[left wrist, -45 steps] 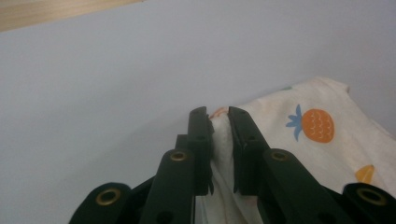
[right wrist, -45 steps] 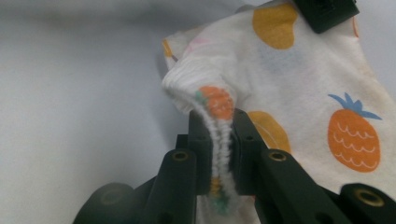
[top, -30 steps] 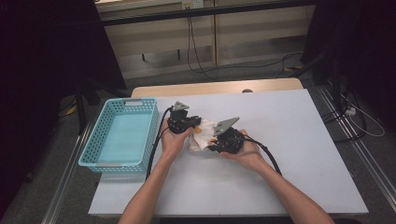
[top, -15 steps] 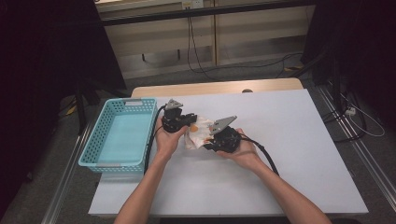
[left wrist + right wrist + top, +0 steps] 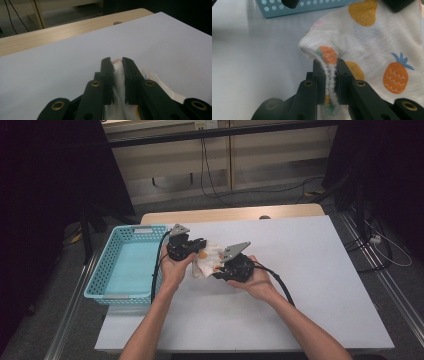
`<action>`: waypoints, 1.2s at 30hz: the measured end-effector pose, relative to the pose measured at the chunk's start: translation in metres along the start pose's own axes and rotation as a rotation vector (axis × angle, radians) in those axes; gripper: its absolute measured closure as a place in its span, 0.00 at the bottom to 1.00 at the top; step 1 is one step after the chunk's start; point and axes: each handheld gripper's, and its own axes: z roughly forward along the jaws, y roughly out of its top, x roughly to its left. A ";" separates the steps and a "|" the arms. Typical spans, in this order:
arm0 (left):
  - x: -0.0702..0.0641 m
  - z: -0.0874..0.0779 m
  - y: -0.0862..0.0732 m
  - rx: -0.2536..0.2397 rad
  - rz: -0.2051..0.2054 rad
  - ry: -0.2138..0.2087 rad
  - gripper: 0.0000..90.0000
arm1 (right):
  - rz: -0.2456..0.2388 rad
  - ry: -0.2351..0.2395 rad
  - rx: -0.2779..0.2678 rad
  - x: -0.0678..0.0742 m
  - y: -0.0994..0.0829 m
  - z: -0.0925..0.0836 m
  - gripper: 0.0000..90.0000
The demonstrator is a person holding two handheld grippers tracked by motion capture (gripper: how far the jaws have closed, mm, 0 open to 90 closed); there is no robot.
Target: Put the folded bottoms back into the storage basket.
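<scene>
Small white terry cloth with orange pineapple print point(image 5: 207, 260): pinched at opposite edges by left tongs point(image 5: 196, 248) and right tongs point(image 5: 219, 268), raised off white worktop point(image 5: 310, 270), presumably for folding.

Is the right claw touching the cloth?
Touching. The right gripper view shows the right claw shut on a folded edge of the cloth, both jaws pressing it.

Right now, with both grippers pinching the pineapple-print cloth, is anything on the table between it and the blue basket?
Nothing visible. The cloth is held between the left gripper and the right gripper, just right of the blue basket. The strip of white table between cloth and basket rim looks bare apart from the left hand and its cable.
</scene>
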 end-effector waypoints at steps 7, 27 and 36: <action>0.003 -0.009 0.004 -0.003 0.026 0.012 0.89 | -0.007 0.001 -0.019 0.002 0.007 -0.002 0.91; 0.007 -0.026 0.016 -0.014 0.044 0.020 0.89 | -0.022 0.002 -0.048 0.005 0.023 -0.006 0.91; 0.010 -0.035 0.020 -0.021 0.049 0.022 0.89 | -0.031 0.003 -0.065 0.009 0.033 -0.007 0.91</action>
